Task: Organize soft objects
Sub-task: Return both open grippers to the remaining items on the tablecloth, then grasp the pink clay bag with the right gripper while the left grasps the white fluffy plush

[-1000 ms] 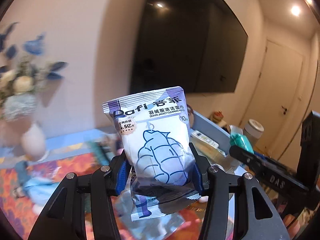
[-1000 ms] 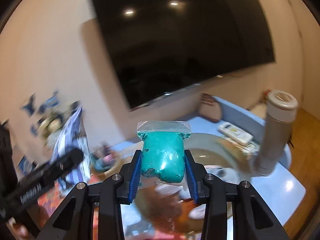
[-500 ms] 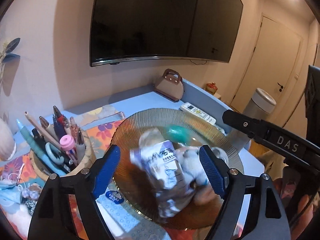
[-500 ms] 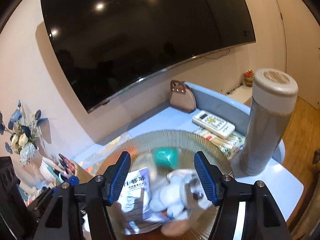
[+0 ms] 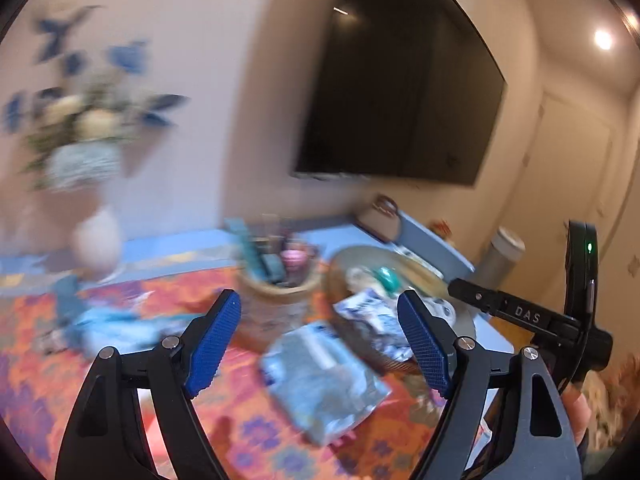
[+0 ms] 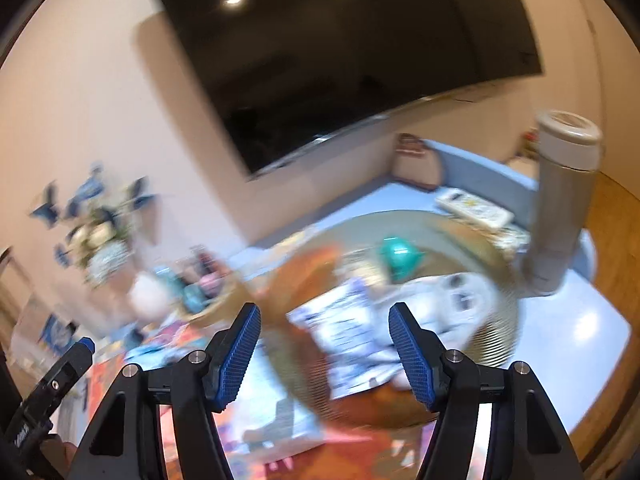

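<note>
Both tools spread, pinching nothing.
Left tool (image 5: 320, 338): drop squarely over flat wipes packet (image 5: 324, 380) just ahead, pinch edges gently; right tool (image 6: 325, 346) idle.

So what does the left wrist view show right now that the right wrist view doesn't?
Only the left wrist view: a door and a lit ceiling lamp. Only the right wrist view: the white remote, the wood floor, and the tall flask close up. Both: the ribbed dish holding the teal bag and wipes pack, the TV, the flower vase.
</note>
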### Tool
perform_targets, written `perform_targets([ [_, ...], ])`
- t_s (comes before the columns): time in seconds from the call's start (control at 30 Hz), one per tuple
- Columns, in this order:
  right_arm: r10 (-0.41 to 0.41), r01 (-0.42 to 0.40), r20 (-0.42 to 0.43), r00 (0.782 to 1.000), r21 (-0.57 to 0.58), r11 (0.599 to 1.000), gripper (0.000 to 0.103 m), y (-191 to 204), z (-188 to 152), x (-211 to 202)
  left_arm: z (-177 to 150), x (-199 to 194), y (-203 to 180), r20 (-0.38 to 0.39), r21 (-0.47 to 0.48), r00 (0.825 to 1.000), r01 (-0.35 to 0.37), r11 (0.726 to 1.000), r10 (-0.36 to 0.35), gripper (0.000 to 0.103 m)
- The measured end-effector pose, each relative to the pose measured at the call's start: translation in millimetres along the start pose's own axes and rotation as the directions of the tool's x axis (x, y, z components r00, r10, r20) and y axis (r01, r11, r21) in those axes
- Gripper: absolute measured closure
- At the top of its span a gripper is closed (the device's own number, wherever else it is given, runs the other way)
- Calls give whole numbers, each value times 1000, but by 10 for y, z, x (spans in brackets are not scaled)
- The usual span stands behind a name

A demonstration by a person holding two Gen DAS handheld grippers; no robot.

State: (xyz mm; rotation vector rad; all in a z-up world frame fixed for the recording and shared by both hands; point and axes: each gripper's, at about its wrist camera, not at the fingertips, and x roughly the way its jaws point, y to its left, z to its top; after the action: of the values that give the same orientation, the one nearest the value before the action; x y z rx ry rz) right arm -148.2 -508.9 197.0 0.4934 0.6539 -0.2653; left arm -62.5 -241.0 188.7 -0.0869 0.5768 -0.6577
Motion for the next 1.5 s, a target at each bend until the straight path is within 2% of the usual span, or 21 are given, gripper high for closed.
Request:
perform_targets([
  [0.07, 48, -49, -9, 999, -48, 998, 37, 287, -95, -11, -57, -223, 227, 27, -32, 998, -57, 998, 58, 24],
  [0.13, 81, -82, -23, 996, -98, 992, 36, 534, -202, 0, -127, -478, 489, 42, -52, 987, -156, 986, 158, 24],
  [0.2, 124, -131, -56, 991, -164, 978, 35, 870, -385, 43, -196, -731, 730, 44, -72, 959, -278, 958, 281, 24],
  [0.27, 150, -166, -88, 985, -217, 962, 29, 1130, -579, 106, -276, -988, 983, 38, -109, 928, -364, 925, 370, 24],
  [0.4, 181, -225, -160, 970, -325, 919, 27, 1610, -976, 354, -450, -1209, 1381, 2, -187, 909, -410, 893, 417, 24],
  [0.5, 272, -337, -210, 939, -403, 851, 27, 1861, -1319, 598, -655, -1116, 1625, -56, -209, 890, -453, 867, 452, 24],
  [0.6, 207, -304, -249, 946, -462, 833, 27, 1988, -1603, 873, -890, -831, 1810, -135, -196, 874, -485, 852, 467, 24],
  [0.7, 206, -330, -308, 929, -434, 838, 27, 1957, -1776, 1085, -1113, -596, 1963, -171, -174, 863, -501, 848, 475, 24],
  [0.77, 197, -340, -348, 917, -418, 842, 27, 1932, -1845, 1204, -1216, -514, 2026, -188, -169, 861, -503, 848, 473, 24],
  [0.83, 209, -354, -356, 911, -415, 838, 26, 1933, -1828, 1230, -1304, -426, 2135, -202, -196, 866, -493, 848, 457, 23],
  [0.87, 214, -357, -354, 910, -412, 838, 18, 1923, -1824, 1232, -1356, -384, 2208, -213, -230, 868, -491, 840, 449, 23],
  [0.9, 211, -354, -353, 911, -411, 840, 14, 1927, -1831, 1229, -1376, -354, 2256, -241, -250, 863, -497, 831, 444, 23],
  [0.93, 206, -347, -350, 914, -410, 844, 10, 1922, -1839, 1218, -1376, -336, 2302, -262, -265, 865, -490, 830, 428, 23],
  [0.97, 201, -341, -346, 916, -412, 845, 8, 1920, -1839, 1220, -1371, -356, 2323, -254, -282, 876, -473, 834, 411, 23],
  [1.07, 170, -324, -364, 916, -417, 849, 8, 1950, -1850, 1267, -1409, -381, 2401, -263, -334, 883, -462, 822, 389, 23],
  [1.2, 138, -305, -385, 912, -415, 857, 8, 1963, -1864, 1342, -1428, -394, 2440, -255, -365, 901, -427, 828, 352, 16],
  [1.23, 135, -302, -387, 912, -413, 859, 8, 1962, -1861, 1356, -1428, -388, 2438, -255, -364, 902, -424, 830, 349, 10],
  [1.3, 126, -293, -387, 913, -411, 863, 8, 1956, -1859, 1374, -1425, -355, 2419, -265, -351, 900, -424, 835, 346, 6],
  [1.4, 116, -285, -387, 915, -412, 866, 8, 1957, -1863, 1389, -1419, -330, 2399, -274, -335, 896, -430, 838, 350, 5],
  [1.5, 106, -274, -386, 917, -415, 868, 8, 1959, -1868, 1392, -1429, -349, 2406, -270, -346, 899, -424, 837, 344, 5],
])
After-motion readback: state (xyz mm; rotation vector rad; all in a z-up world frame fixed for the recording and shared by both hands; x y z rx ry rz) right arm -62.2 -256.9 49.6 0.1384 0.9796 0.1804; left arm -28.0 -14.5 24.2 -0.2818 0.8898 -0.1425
